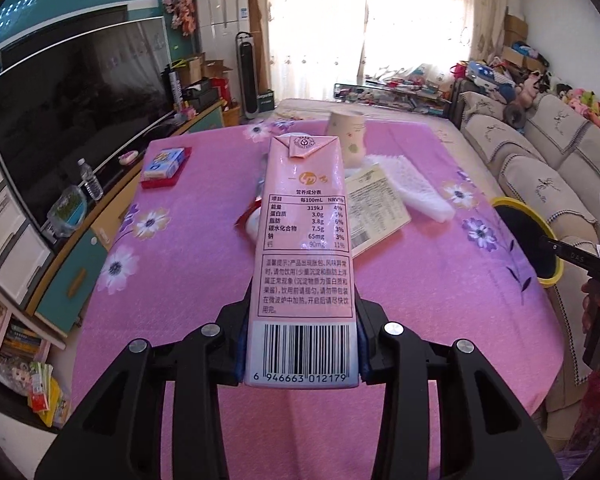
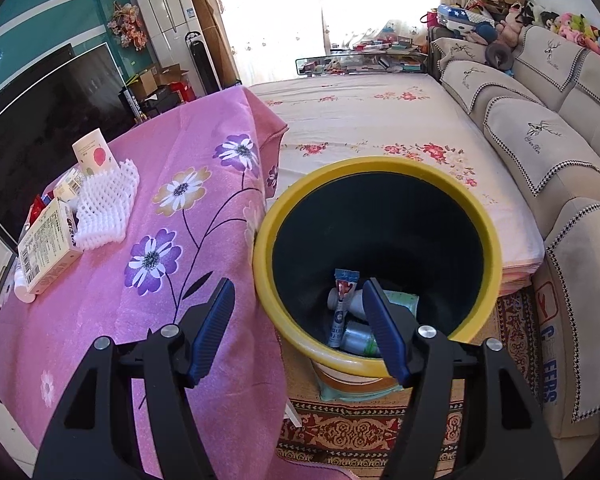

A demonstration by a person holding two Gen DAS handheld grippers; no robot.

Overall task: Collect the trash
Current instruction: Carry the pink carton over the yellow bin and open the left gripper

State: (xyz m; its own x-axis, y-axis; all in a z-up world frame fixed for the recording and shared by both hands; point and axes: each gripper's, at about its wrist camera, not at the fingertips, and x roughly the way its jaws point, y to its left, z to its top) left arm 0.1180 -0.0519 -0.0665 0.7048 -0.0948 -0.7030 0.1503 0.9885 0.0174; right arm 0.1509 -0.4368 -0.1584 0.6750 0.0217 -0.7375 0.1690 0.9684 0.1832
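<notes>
The job looked partway done. The left gripper [image 1: 302, 344] was clamped on the lower end of a pink drink carton [image 1: 304, 248], which stood up between its blue pads, held clear above the pink flowered tablecloth [image 1: 420, 300]. The right gripper [image 2: 298, 328] had its jaws apart with nothing between them, hanging over the near rim of the yellow-rimmed bin [image 2: 380, 168], which stood on the floor just beside the table's edge. Inside the bin some rubbish already lay at the bottom: a squeezed tube [image 2: 342, 304], what looked like a small white bottle, and a can. On the table more remained to be cleared: a paper cup [image 1: 346, 136] standing upright, a white foam net [image 1: 412, 188] lying beside it, a flat printed box [image 1: 374, 208] resting next to the net, and some red-and-white wrapper mostly hidden behind the carton, which I could not make out properly. A blue pack [image 1: 166, 162] sat well apart near the far-left corner; whether it counted as trash I could not tell. By my reckoning the carton still had to travel to the bin, off to the right, and several pieces would follow.
</notes>
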